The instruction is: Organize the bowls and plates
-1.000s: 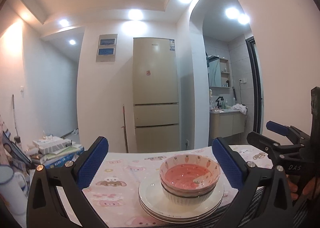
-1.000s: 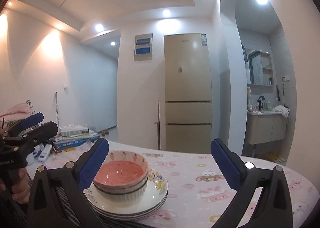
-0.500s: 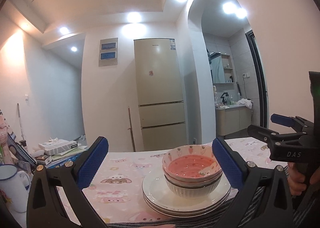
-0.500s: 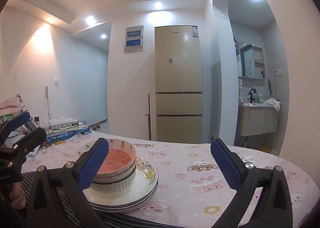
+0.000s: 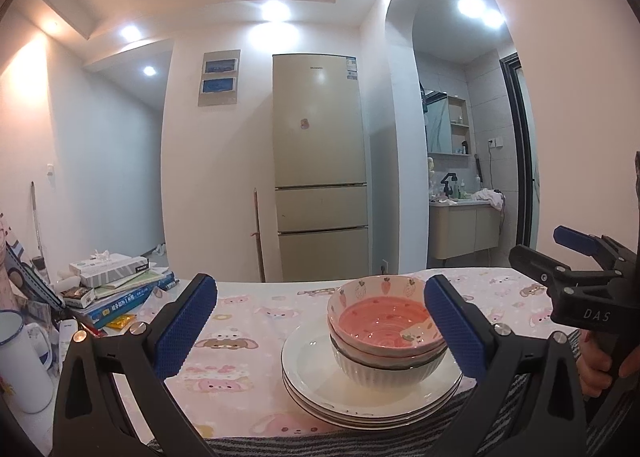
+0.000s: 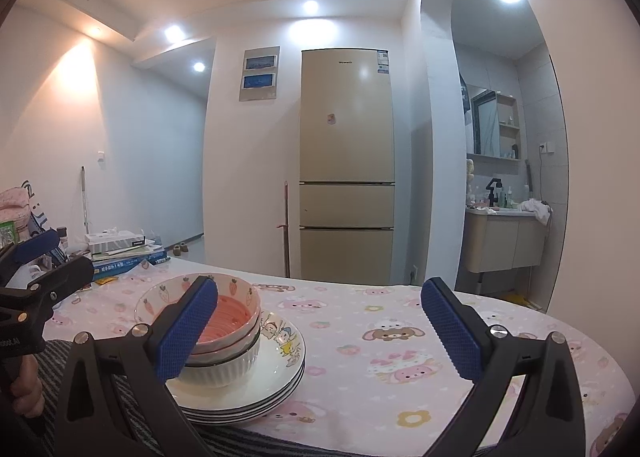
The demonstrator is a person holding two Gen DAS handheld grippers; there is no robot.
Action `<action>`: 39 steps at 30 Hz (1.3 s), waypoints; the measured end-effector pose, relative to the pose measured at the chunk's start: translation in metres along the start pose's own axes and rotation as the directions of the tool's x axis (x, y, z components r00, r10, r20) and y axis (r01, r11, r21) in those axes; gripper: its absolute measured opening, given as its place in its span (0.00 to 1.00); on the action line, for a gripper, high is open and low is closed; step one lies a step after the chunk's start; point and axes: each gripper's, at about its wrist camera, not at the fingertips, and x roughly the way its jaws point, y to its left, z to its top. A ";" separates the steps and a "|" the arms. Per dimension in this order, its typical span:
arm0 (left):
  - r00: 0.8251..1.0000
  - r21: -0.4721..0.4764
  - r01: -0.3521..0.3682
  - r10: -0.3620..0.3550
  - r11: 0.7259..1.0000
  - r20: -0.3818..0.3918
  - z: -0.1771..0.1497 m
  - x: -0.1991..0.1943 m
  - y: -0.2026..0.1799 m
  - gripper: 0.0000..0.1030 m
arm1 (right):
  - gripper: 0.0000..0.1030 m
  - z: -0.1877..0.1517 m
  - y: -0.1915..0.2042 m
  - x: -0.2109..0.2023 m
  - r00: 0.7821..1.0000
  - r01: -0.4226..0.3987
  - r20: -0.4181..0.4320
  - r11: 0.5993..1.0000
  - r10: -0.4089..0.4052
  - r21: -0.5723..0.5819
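A stack of white plates [image 5: 312,369] [image 6: 276,369] sits near the table's front edge, with nested bowls on it: a pink strawberry-print bowl [image 5: 384,317] [image 6: 236,307] over a white ribbed bowl [image 5: 380,371] [image 6: 224,367]. My left gripper [image 5: 320,325] stands open and empty just before the stack, its right finger overlapping the bowls. My right gripper [image 6: 320,327] is open and empty too, to the right of the stack, its left finger in front of the bowls. Each gripper also shows at the other view's edge, held by a hand.
A pink cartoon-print cloth [image 6: 400,337] covers the table, with a striped mat [image 5: 360,445] at the front edge. Books and a tissue box [image 5: 116,281] pile up at the left, beside a white enamel mug [image 5: 20,361]. A fridge [image 5: 320,169] stands behind.
Both grippers have tilted and drawn back a little; the stack sits slightly further right in the left view and further left in the right view. Both stay open.
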 end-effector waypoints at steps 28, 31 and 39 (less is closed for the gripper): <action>0.999 -0.002 -0.011 0.011 1.000 -0.032 -0.002 0.006 -0.002 1.00 | 1.00 -0.001 -0.011 0.009 0.998 0.016 -0.064 0.999 -0.013 0.040; 0.999 -0.003 -0.011 0.011 1.000 -0.032 -0.002 0.006 -0.002 1.00 | 1.00 -0.001 -0.011 0.010 0.998 0.015 -0.064 0.999 -0.012 0.040; 0.999 -0.003 -0.011 0.011 1.000 -0.033 -0.002 0.006 -0.002 1.00 | 1.00 0.000 -0.011 0.010 0.998 0.015 -0.065 0.999 -0.012 0.040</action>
